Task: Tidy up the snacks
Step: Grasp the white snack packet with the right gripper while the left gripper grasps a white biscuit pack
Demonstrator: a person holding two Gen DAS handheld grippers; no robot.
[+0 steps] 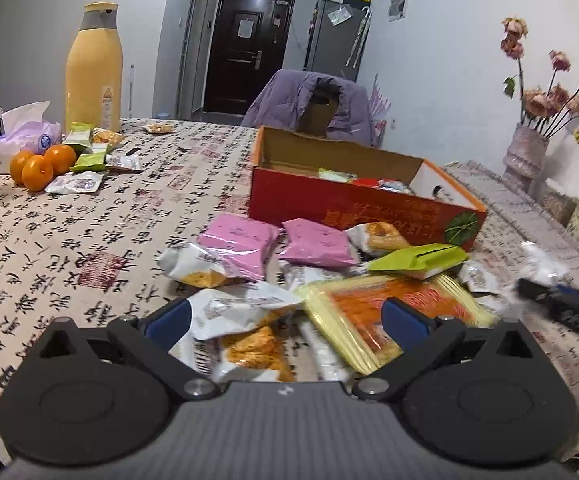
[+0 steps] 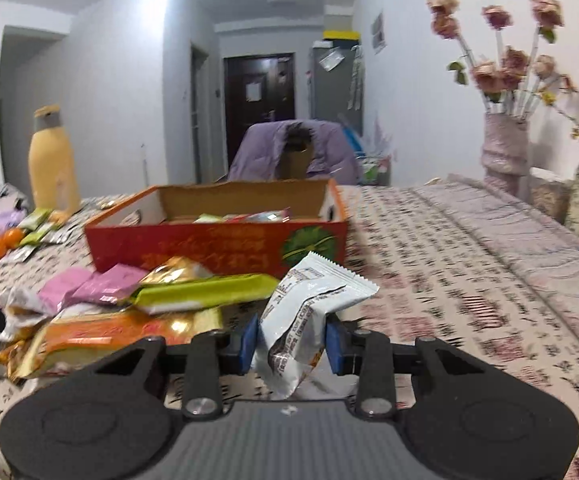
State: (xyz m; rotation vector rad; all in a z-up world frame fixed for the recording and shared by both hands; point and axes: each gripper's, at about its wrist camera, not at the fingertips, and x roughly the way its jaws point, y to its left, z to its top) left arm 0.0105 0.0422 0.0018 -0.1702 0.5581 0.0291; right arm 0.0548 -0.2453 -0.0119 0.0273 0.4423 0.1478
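Nearest, right tongs [image 2: 291, 346] clamped on a white packet [image 2: 309, 312], blue pads [image 2: 249, 344] pressing both its sides, packet upright and lifted off the surface [image 2: 449, 280], in front of the box's near right corner. Left tongs [image 1: 285, 316] spread wide, low over the snack pile, a white packet with orange print [image 1: 245, 320] and a yellow-orange pack [image 1: 373, 316] lying between the fingers; touching them or not, cannot tell. Beyond, still in front of the box: two pink packets [image 1: 241, 246] side by side, a green bar [image 1: 417, 259] resting across the pile, more white packets [image 1: 193, 266] at the pile's left edge. Box [image 1: 353, 204] itself red outside, brown cardboard inside, open-topped, a few wrapped snacks [image 1: 341, 176] on its floor. Left of the box, well apart: three oranges [image 1: 37, 166] close together, small green [image 1: 85, 162] and white [image 1: 75, 182] packets beside them, a tissue pack [image 1: 25, 132], a tall yellow bottle [image 1: 93, 68] behind. Behind the box, a chair draped with a purple jacket [image 1: 289, 100]. Right of the box, a vase of dried roses [image 1: 525, 152]. Farthest, a dark door [image 1: 245, 52].
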